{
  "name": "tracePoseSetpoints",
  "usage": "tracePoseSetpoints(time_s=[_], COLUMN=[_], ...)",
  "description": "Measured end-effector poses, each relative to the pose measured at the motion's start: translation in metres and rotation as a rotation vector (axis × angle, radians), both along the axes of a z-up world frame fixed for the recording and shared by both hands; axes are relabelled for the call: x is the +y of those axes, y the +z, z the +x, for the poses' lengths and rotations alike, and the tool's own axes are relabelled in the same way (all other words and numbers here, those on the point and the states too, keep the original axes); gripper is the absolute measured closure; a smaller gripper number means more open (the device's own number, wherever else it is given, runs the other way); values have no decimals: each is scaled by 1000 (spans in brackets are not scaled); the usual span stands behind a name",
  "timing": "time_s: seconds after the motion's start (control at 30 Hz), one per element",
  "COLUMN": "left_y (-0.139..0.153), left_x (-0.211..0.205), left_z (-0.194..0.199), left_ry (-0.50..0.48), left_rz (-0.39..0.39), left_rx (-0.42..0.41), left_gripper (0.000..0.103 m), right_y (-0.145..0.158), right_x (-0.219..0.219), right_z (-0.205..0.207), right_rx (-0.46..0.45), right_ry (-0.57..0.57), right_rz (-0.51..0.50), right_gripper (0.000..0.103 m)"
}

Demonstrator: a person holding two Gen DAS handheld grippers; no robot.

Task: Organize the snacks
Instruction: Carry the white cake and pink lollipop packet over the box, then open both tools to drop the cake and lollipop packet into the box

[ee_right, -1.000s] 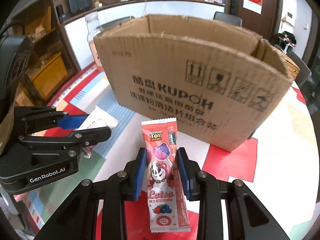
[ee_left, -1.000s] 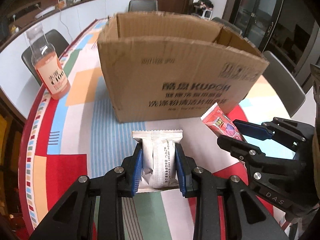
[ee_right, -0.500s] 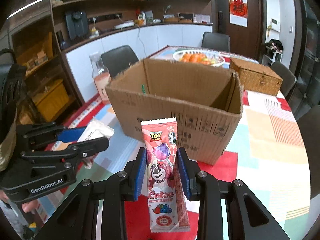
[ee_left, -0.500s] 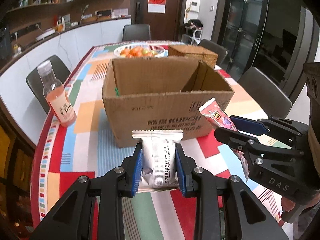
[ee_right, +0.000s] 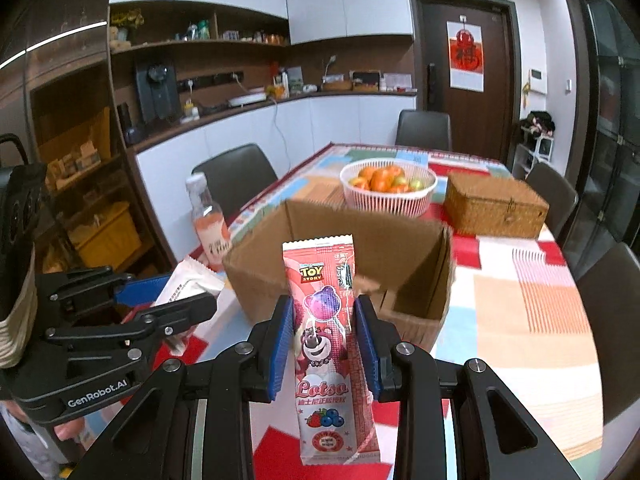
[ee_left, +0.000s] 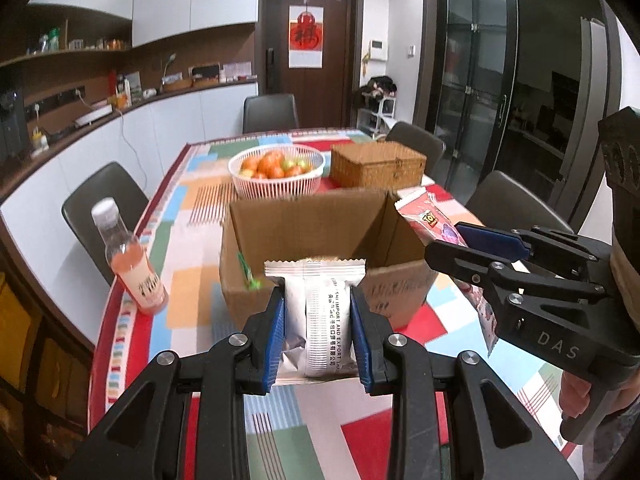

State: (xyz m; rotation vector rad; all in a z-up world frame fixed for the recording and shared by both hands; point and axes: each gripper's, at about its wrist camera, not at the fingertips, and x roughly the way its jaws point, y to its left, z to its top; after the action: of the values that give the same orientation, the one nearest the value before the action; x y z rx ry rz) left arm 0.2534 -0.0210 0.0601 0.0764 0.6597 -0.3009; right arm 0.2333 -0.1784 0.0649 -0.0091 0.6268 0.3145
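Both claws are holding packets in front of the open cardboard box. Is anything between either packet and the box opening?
Nothing visible is. The white packet in the left claw and the pink Lotso packet in the right claw face the open cardboard box, flaps not covering it.

On the table (ee_left: 192,280) the open box (ee_left: 304,220) stands in front of the fruit basket (ee_left: 277,172) and the wicker chest (ee_left: 378,164); the bottle (ee_left: 132,260) stands left of the box.

cardboard box (ee_left: 320,236) open-topped, bottle (ee_left: 132,264) at its left, fruit basket (ee_left: 276,172) behind
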Motion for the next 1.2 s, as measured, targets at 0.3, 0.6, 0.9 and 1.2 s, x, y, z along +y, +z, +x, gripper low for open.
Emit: tracePoseSetpoints(time_s=[0.3,0.6,0.9,1.2], left_y=[26,28,8,-2], left_x=[-1,0,4,0], left_z=[28,70,113,136], left_ry=[20,31,57,76], left_rz=[14,-8,-29,-7], left_rx=[-51,-38,45,83], left_gripper=[72,72,72,57], right_y=[21,23,12,-5], right_x=[-3,-4,-4,1], right_z=[30,71,110,131], right_rx=[-30,-15,30,77], right_ry=[-17,-42,-51,-60], right_rz=[9,-28,-47,-73], right_gripper=[71,71,71,67])
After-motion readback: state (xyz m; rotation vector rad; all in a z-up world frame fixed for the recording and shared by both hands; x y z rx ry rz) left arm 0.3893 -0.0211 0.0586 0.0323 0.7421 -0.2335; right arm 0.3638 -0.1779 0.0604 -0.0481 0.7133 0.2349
